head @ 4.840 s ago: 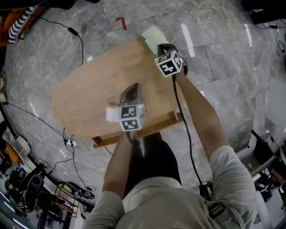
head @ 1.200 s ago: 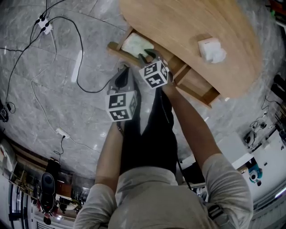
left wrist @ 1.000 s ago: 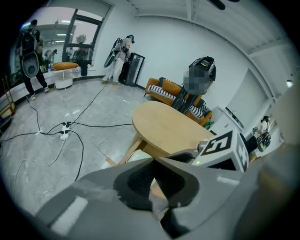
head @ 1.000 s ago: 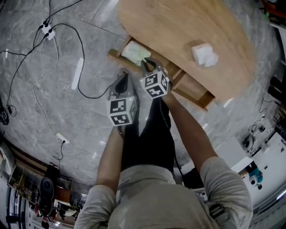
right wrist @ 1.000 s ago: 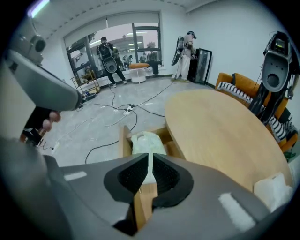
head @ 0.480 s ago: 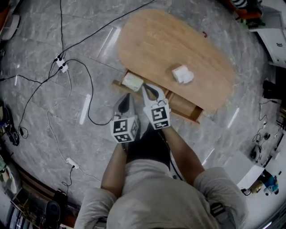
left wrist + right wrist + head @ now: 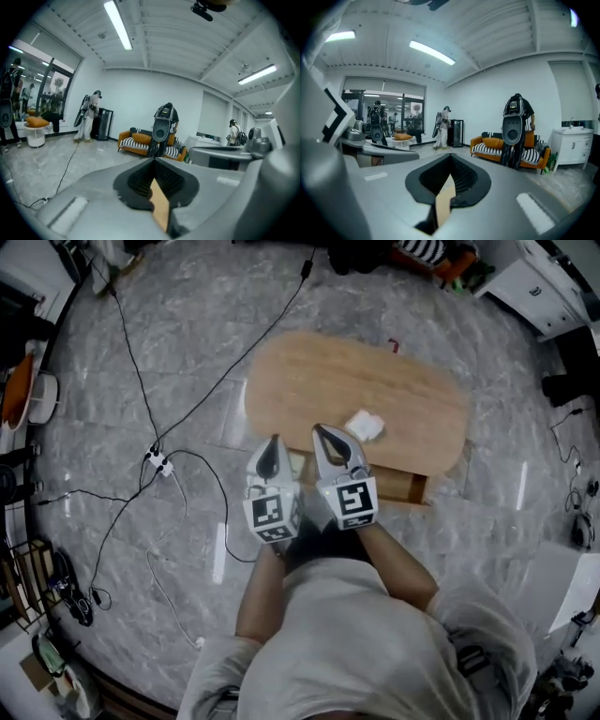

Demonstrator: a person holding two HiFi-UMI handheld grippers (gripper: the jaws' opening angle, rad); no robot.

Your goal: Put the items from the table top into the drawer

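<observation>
I see a light tan wood surface [image 7: 375,381] carrying a white item [image 7: 364,425], over a grey marbled floor [image 7: 75,427] crossed by black cables [image 7: 232,362]. My left gripper [image 7: 273,442] and right gripper [image 7: 328,437] are grey, with black-and-white square markers.

L gripper [image 7: 153,161] jaws together, nothing betw.; orange sofa [image 7: 135,139] ahead.

Grey marble floor [image 7: 122,362], white walls [image 7: 136,103], orange sofa [image 7: 140,138], perhaps striped.
</observation>
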